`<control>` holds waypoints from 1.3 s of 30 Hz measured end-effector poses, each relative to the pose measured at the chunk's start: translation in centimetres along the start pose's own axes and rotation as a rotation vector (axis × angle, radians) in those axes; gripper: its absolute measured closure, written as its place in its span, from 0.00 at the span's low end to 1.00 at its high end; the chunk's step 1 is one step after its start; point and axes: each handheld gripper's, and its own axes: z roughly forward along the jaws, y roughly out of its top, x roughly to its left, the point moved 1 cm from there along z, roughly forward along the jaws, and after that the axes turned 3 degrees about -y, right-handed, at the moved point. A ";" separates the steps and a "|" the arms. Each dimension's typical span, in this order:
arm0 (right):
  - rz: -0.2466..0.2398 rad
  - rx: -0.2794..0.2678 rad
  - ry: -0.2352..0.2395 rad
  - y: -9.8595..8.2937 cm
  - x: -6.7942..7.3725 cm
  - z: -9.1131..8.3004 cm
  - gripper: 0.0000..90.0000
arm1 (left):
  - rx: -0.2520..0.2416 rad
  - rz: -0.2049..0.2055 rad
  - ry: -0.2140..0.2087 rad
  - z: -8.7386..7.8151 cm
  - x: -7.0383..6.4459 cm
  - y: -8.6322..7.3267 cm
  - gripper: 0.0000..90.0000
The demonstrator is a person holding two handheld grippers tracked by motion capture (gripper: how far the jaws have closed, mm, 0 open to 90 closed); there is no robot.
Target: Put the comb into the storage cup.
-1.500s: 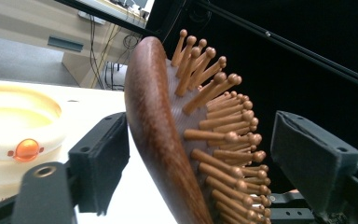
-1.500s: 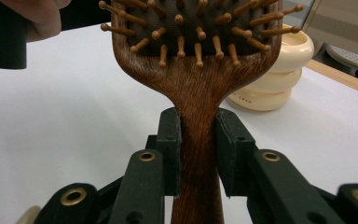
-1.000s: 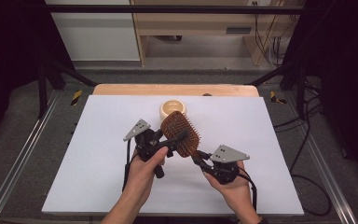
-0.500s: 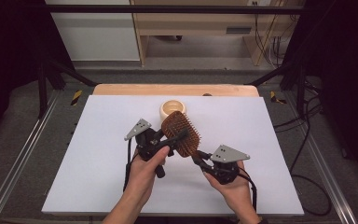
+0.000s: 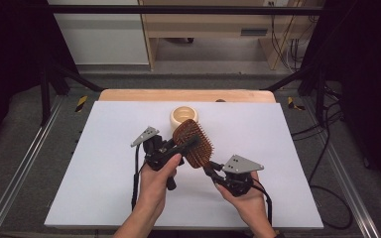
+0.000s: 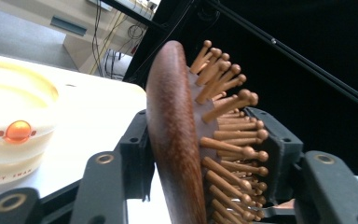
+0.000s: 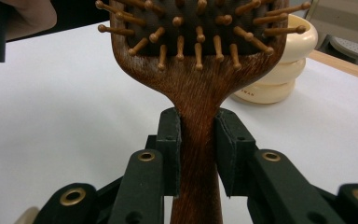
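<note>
- Two grippers are clamping one wooden hairbrush (image 5: 194, 143) above the white table (image 5: 104, 188), roughly at its middle.
- In the high view, the left gripper (image 5: 171, 147) is meeting the brush head from the left, with the person's left hand (image 5: 158, 173) wrapped around its body.
- In the left gripper view, the brush (image 6: 182, 140) is standing edge-on between the two black jaws; one jaw is pressing against the smooth brown back, and the other is sitting on the bristle side, among the round-tipped wooden pins.
- In the high view, the right gripper (image 5: 212, 171) is reaching up and left from the person's right hand (image 5: 245, 196) to the lower end of the brush.
- In the right gripper view, the jaws are sitting narrow and closed on the handle (image 7: 198, 140), one pad touching each side just below the point where the handle is widening into the head.
- From that same view, the bristle face is pointing toward the camera, with pins spreading out across a dark cushion.
- Just behind the brush, a cream round container (image 5: 183, 116) is resting on the table, nearer the far edge.
- In the left gripper view, this container (image 6: 14, 135) is showing an orange bead on its side and small lettering near its base, too small to be read surely.
- Along the far edge of the white surface, a wooden board (image 5: 129, 95) is showing.
</note>
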 end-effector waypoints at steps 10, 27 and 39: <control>0.011 -0.013 0.005 -0.1 -0.2 0.0 0.80 | -0.001 0.009 -0.021 0.4 -0.9 0.3 0.57; 0.114 -0.112 -0.011 0.1 -2.3 -1.8 0.37 | -0.002 0.143 0.025 1.1 -2.5 2.4 0.57; 0.168 -0.146 -0.087 -1.4 -4.2 -1.4 0.10 | -0.052 0.211 0.067 -0.2 -3.3 5.2 0.57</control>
